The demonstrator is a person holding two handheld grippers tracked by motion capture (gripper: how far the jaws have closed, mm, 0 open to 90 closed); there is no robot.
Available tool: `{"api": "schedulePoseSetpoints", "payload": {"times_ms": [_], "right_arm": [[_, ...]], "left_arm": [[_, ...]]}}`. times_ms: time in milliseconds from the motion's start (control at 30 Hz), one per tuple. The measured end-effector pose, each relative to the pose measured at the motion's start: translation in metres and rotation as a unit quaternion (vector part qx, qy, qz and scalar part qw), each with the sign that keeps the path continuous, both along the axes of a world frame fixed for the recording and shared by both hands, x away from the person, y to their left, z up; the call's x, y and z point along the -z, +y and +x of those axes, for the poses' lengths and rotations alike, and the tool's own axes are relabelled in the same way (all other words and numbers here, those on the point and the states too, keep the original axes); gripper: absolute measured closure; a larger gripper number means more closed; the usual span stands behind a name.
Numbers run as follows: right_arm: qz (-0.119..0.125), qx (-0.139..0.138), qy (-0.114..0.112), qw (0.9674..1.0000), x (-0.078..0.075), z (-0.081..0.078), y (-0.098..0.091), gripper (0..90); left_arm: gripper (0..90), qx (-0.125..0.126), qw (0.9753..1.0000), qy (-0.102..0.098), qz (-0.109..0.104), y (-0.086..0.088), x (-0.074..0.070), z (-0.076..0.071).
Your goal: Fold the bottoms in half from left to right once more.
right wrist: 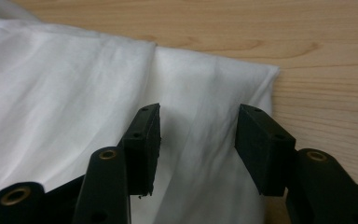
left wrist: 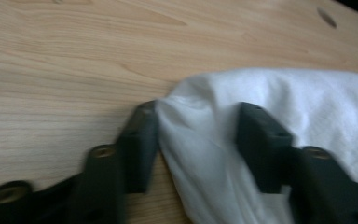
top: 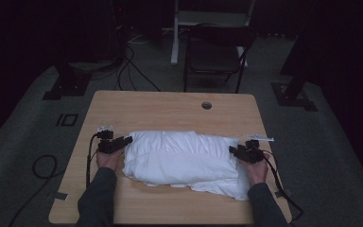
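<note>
A dim room is seen around a pale wooden tabletop [top: 170, 106]. A folded white cloth [top: 182, 158] is spread across its middle. The left tongs [left wrist: 198, 140] are set at its left end, fabric bunched between unclenched jaws. The right tongs [right wrist: 198, 140] are held released over its right corner.

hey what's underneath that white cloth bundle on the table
The white cloth bundle lies straight on the wooden table, and bare wood shows all round it. Its lower folds stick out at the near right. Whether anything lies wrapped inside or beneath it cannot be seen; the cloth covers that.
</note>
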State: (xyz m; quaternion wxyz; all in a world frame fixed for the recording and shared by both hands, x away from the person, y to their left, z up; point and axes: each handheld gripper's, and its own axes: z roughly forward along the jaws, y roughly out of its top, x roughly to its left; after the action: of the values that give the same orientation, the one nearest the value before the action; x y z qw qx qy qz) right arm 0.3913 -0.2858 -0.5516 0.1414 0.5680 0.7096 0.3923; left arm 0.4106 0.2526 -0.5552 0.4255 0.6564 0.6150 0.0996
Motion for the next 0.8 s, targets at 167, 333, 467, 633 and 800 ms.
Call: {"api": "schedulePoseSetpoints", "payload": {"times_ms": [167,333,467,633,800], "right_arm": [[-0.033,-0.001,-0.005,0.9994,0.001,0.004,0.009,84.9],[-0.058,0.026,-0.016,0.9979,-0.005,0.000,0.000,89.7],[-0.045,0.051,-0.030,0.9972,-0.016,-0.002,-0.012,89.9],[-0.054,0.080,-0.029,0.9949,-0.019,-0.001,-0.025,90.0],[-0.070,0.064,-0.038,0.9948,-0.021,0.004,-0.009,89.8]], "left_arm": [[86.1,-0.002,0.9999,0.001,0.013,-0.004,0.000,-0.002],[87.6,-0.017,0.9987,-0.037,-0.029,0.020,-0.012,-0.018],[87.9,-0.040,0.9962,-0.050,-0.059,0.043,-0.020,-0.030],[88.8,-0.084,0.9932,-0.047,-0.066,0.060,-0.019,-0.035],[80.7,-0.095,0.9921,-0.059,-0.058,0.050,-0.024,-0.033]]}}
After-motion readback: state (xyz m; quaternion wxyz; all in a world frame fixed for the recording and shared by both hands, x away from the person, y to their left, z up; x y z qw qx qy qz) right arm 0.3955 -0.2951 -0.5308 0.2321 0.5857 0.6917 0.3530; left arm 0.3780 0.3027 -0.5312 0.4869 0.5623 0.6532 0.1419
